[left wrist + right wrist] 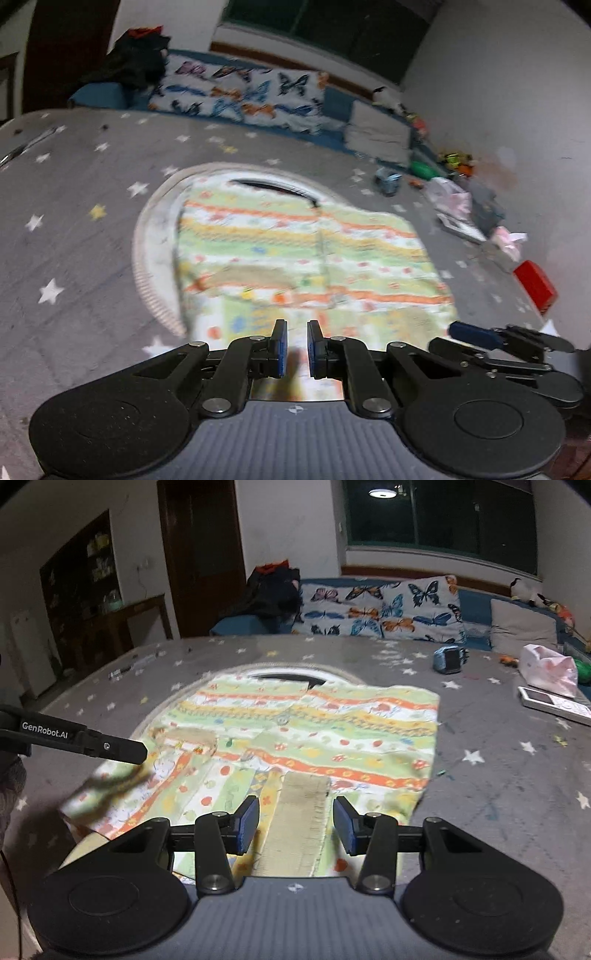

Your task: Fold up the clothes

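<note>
Patterned garment (pixel 303 738) is lying partly folded on the grey star-print bed cover (pixel 498 775), over a white round mat (pixel 155 236); collar at the far side, a beige ribbed band (pixel 299 819) lying nearest.

Left hand-held gripper (pixel 297 347) is hovering over the near hem with its pads nearly together and nothing visibly pinched. From the right view its finger is sitting near a raised, blurred corner of cloth (pixel 107 794); cannot tell if it is touching.

Right hand-held gripper (pixel 295 823) is standing with its jaws apart, straddling the beige band, not gripping.

Fabric is looking thin, light and limp. Judging it will droop and wrinkle if lifted by one point. Best holds: hem corners or a sleeve edge, pinching both layers.
</note>
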`<state>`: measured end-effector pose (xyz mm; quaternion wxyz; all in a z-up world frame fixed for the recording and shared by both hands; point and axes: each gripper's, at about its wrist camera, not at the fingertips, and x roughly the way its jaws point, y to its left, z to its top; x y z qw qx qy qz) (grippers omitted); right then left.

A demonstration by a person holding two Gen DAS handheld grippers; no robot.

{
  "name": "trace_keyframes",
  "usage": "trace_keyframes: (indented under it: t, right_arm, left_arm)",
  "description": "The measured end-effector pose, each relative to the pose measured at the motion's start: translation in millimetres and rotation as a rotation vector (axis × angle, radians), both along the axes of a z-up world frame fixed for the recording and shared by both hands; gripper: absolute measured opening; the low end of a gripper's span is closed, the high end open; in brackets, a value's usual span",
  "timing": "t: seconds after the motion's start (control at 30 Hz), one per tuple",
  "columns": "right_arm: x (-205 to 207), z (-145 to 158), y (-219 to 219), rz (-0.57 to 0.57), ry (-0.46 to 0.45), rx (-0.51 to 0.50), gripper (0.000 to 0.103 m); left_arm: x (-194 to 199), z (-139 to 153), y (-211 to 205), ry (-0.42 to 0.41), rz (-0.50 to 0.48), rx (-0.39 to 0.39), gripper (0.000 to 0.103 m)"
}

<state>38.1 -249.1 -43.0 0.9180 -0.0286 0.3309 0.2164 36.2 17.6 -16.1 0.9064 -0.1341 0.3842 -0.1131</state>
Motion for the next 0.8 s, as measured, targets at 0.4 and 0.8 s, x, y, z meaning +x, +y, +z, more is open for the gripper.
trace_keyframes:
  t: [0.4, 0.8]
  right_arm:
    - [-14.2, -9.3, -9.5, 0.008, 0.084, -0.008, 0.012]
    - [-40.3, 8.9, -19.5, -0.019, 0.066, -0.03, 0.007]
  left_arm:
    - [3.1, 16.8, 17.9, -0.006, 0.006, 0.064, 0.013]
    - [-6.3, 20.8, 8.1, -0.017, -0.072, 0.149, 0.017]
